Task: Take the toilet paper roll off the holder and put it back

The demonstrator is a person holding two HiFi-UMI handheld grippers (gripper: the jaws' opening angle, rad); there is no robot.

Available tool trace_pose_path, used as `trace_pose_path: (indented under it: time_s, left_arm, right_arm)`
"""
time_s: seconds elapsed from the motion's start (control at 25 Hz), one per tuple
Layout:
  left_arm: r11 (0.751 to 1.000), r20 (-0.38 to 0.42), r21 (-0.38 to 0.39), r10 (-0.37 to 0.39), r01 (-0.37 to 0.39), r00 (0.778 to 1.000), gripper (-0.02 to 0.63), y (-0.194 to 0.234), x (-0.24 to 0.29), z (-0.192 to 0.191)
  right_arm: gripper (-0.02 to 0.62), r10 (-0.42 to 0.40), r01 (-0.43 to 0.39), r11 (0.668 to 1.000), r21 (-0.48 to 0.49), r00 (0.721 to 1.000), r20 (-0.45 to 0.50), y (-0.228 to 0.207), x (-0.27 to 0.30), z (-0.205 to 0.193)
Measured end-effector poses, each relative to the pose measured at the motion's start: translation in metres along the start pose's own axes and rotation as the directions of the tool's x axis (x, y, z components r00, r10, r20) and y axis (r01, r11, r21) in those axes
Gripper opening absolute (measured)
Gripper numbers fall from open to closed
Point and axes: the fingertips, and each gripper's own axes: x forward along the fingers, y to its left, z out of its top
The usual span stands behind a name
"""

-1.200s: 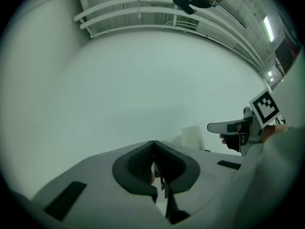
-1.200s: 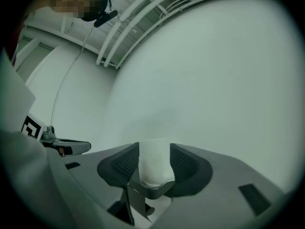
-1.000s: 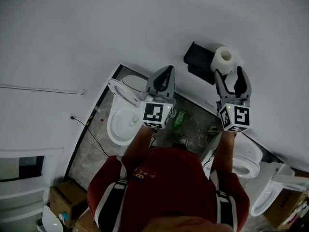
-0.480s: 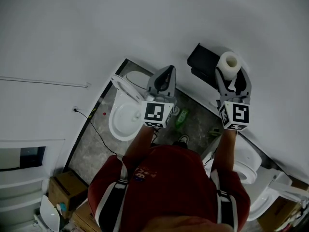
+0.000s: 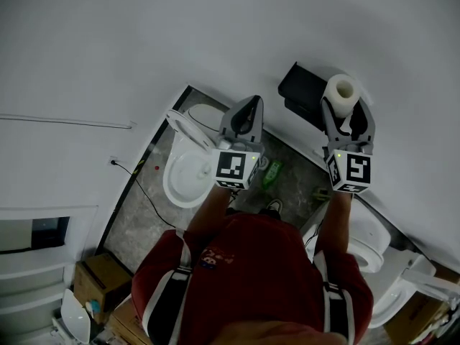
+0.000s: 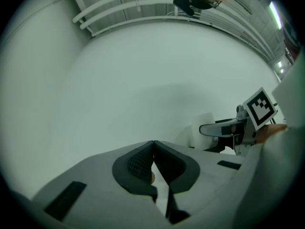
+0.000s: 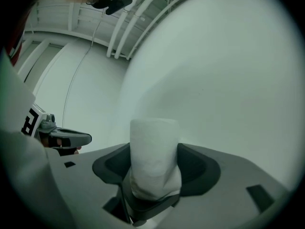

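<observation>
Our right tongs have just been closing and pinch the toilet paper roll, which stands upright by the black holder on the wall. Our left tongs are closed on nothing.

Left gripper fingers together; right gripper fingers just closing onto roll.

1. Below you, a white toilet stands with its lid raised on the grey floor.
2. A green bottle sits near it.
3. A cardboard box sits at your lower left.
</observation>
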Motion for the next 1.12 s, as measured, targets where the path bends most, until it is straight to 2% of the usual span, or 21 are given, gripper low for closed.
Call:
trace_pose_path:
  time_s: [0.28, 0.6, 0.92, 1.12]
  left_arm:
    - [1.000, 0.021, -0.007, -0.014, 0.014, 1.000, 0.018, -0.001, -0.004, 0.007]
    - [0.995, 0.054, -0.028, -0.089, 0.091, 0.995, 0.018, -0.009, -0.002, 0.010]
    - [0.969, 0.079, -0.043, -0.238, 0.242, 0.968, 0.018, -0.015, 0.014, 0.012]
    - [0.952, 0.086, -0.055, -0.296, 0.301, 0.951, 0.018, -0.015, 0.023, 0.008]
  right_arm:
    - [0.299, -0.044, 0.045, 0.999, -0.011, 0.997, 0.070, -0.004, -0.013, 0.026]
    - [0.299, -0.175, 0.176, 0.984, 0.003, 0.977, 0.125, -0.020, -0.047, 0.042]
    - [0.299, -0.383, 0.384, 0.923, 0.001, 0.919, 0.096, -0.037, -0.089, 0.034]
    - [0.299, -0.473, 0.473, 0.881, 0.002, 0.880, 0.051, -0.040, -0.104, 0.013]
